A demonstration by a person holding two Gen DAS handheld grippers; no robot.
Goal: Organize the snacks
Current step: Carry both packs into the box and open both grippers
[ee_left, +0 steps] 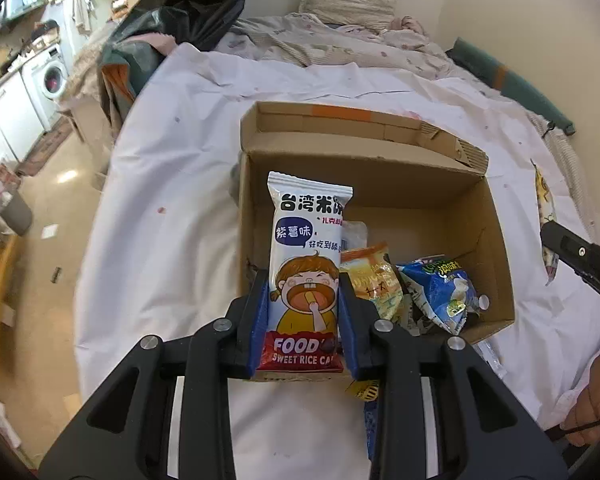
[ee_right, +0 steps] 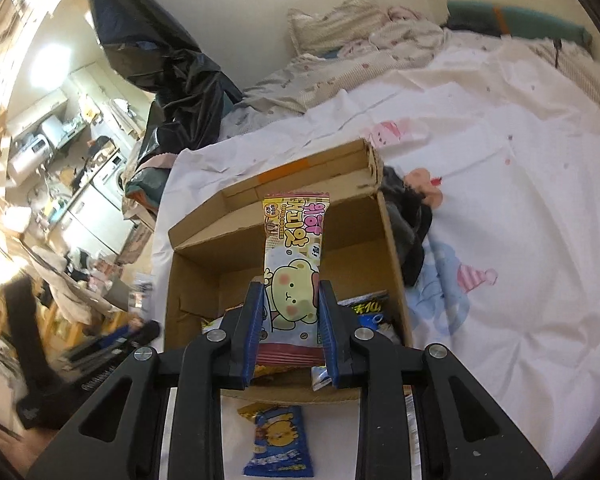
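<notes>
While both packets hang over the open cardboard box (ee_left: 380, 168) on the bed (ee_left: 160, 200), each is pinched by its lower end so the long body points ahead, free to drop in. The left hand-held gripper (ee_left: 303, 316) is clenched on a white rice cake packet (ee_left: 306, 256) above the box's near left corner. The right hand-held gripper (ee_right: 291, 320) grasps a bear-print wafer packet (ee_right: 294, 264) over the near wall. Several snacks already lie inside; a blue packet (ee_right: 278, 444) waits on the sheet just beside the box.
</notes>
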